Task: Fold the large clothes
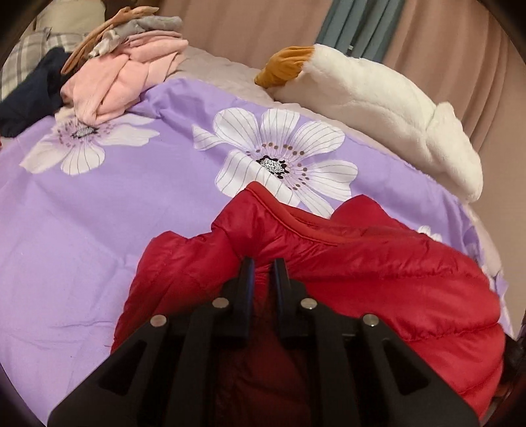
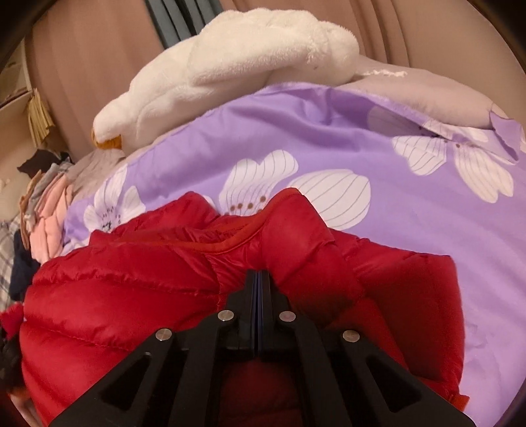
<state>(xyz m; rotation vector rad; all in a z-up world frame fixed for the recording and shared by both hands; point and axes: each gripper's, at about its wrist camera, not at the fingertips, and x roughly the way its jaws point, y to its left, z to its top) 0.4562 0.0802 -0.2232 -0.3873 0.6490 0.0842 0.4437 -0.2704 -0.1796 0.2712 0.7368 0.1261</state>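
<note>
Your left gripper [image 1: 263, 262] is clamped on the red puffer jacket [image 1: 361, 279], fingers nearly together w/ a pinch of red fabric between them, just below the collar edge. Your right gripper [image 2: 259, 276] is closed tight on the same jacket [image 2: 131, 295], fingers pressed flat together, fabric bunched around the tips near the collar. Jacket lies spread on the purple floral bedsheet [image 1: 115, 213], collar pointing away from you, quilted body toward the cams. White plush goose [image 1: 378, 108] w/ orange beak lies along the far side of the bed, apart from the jacket. Pile of pink clothes [image 1: 131, 75] sits at the far left corner, dark garment beside it. Beige curtain [image 1: 263, 29] behind.
</note>
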